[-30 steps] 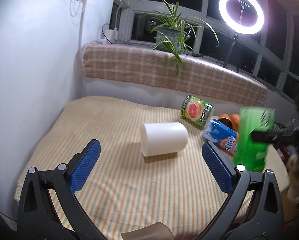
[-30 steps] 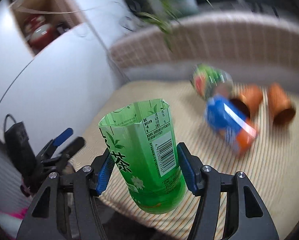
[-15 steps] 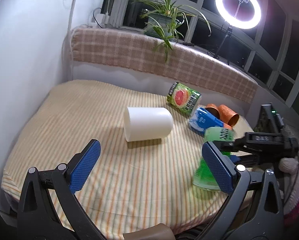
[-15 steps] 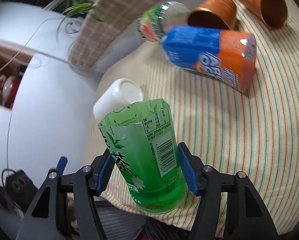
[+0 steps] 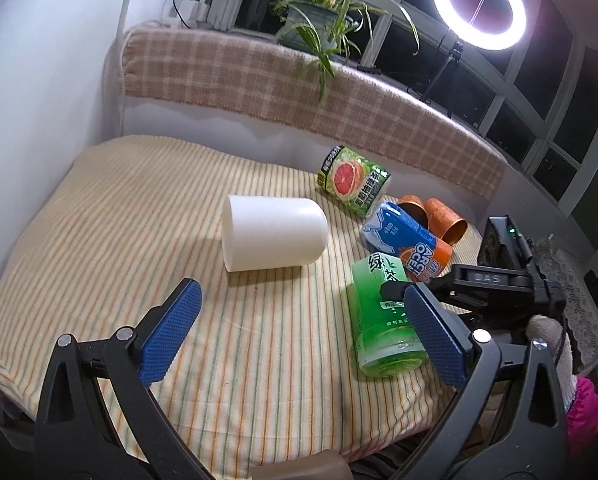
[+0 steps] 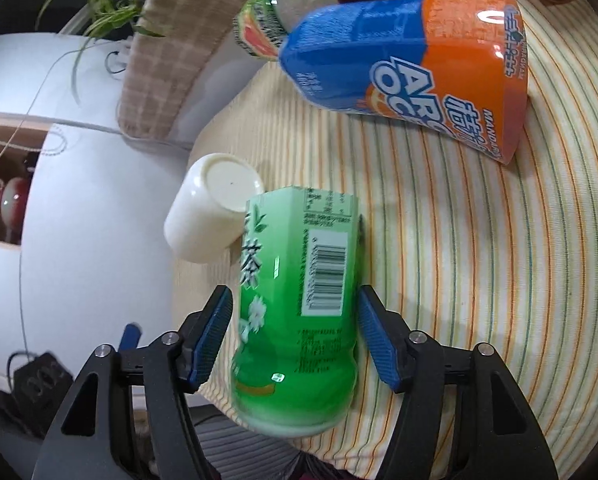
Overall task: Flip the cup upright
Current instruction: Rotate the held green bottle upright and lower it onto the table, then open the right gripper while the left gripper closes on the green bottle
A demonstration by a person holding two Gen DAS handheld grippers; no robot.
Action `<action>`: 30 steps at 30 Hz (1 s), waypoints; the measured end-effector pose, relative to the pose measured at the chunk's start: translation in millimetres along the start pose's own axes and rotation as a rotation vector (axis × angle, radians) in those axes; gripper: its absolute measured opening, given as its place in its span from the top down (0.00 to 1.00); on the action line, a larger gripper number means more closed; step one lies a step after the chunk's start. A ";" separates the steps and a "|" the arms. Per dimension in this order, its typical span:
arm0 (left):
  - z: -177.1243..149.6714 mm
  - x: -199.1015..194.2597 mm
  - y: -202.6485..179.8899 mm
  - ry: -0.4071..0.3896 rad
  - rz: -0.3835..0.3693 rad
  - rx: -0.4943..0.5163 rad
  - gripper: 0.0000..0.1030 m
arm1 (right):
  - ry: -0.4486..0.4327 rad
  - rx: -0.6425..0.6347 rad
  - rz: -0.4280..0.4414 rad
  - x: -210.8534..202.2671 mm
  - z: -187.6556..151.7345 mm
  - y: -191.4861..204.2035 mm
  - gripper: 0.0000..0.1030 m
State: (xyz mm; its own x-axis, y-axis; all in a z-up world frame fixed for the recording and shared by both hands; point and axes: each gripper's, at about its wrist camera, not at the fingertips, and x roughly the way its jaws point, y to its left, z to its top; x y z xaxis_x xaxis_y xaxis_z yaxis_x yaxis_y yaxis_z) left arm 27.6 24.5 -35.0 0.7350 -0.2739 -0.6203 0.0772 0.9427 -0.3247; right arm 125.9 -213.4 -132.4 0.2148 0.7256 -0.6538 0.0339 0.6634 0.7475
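The green cup (image 6: 299,320) stood on the striped cloth (image 5: 111,216) near its front right edge, and it looked upright or close to it, with its open rim up in the left wrist view. The right tool (image 6: 295,336) sat around the cup with both blue pads (image 6: 211,340) just off its sides; small gaps showed, so it looked to have let go. For that cup the flip seemed done, with only the withdrawal left. The cup was slightly blurred in the right wrist view, so whether it had settled could not be told.

The left tool (image 5: 299,332) hung wide apart and empty over the near part of the cloth. Ahead of it a white cup (image 5: 273,240) lay on its side, and behind the green one lay a blue and orange cup (image 5: 407,240), a grapefruit-print cup (image 5: 353,186) and two copper-coloured cups (image 5: 443,216), all on their sides. If these counted too, most of the work remained.

The surface was a soft padded top covered in striped fabric, which could let a tall cup wobble. Behind it ran a checked cushion (image 5: 259,76) along a window ledge, with a spider plant (image 5: 323,20), a lit ring light (image 5: 479,4) and dark windows. A white wall (image 5: 39,80) closed the left side.
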 end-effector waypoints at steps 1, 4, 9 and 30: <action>0.4 3.1 -0.5 0.010 -0.008 -0.001 0.00 | -0.008 -0.016 -0.010 -4.2 -1.8 1.4 0.37; 3.1 14.2 -4.6 0.064 -0.054 0.002 0.04 | -0.058 -0.086 -0.054 -23.5 -13.2 5.8 0.37; 15.4 36.2 -12.0 0.170 -0.151 -0.014 0.05 | -0.210 -0.204 -0.149 -69.3 -45.0 6.9 0.37; 20.6 146.7 -53.6 0.540 -0.242 -0.021 0.28 | -0.457 -0.164 -0.248 -152.6 -91.6 -26.0 0.37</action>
State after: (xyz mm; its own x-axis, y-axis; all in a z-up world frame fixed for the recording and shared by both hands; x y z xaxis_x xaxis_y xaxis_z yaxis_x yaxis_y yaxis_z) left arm 145.1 -62.3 -93.9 0.2507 -0.5439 -0.8008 0.1825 0.8389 -0.5127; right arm 2.8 -324.6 -62.9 0.6232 0.4149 -0.6629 -0.0078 0.8509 0.5253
